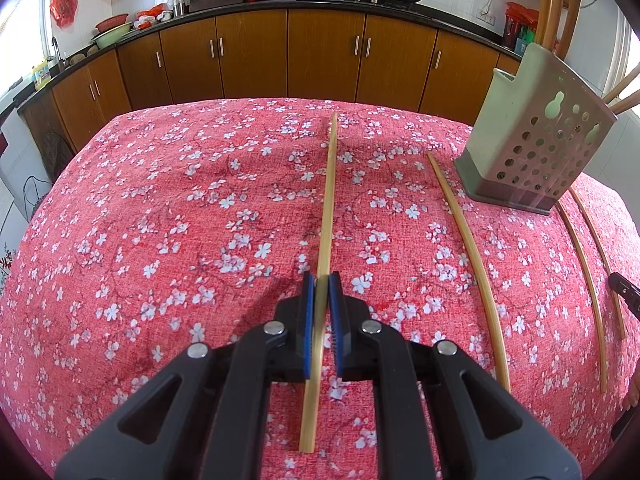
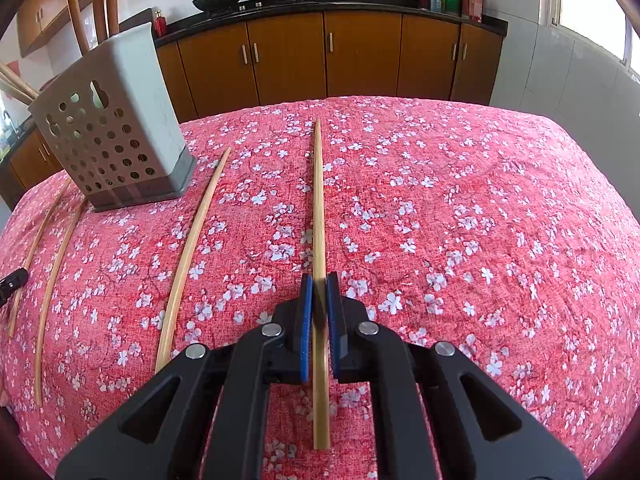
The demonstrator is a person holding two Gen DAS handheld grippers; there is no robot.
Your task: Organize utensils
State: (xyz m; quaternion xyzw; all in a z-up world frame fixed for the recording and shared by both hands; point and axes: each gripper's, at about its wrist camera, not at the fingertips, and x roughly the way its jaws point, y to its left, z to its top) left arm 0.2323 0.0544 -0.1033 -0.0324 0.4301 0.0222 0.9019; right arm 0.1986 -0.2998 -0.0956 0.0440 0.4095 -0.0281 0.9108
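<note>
While each gripper clamps one bamboo chopstick between its blue pads, the left gripper (image 1: 319,286) holds a left chopstick (image 1: 327,208) and the right gripper (image 2: 319,286) a right chopstick (image 2: 319,208), both over a red floral tablecloth (image 1: 180,208). Loose chopsticks (image 1: 466,240) lie beside a perforated grey holder (image 1: 536,152)
</note>
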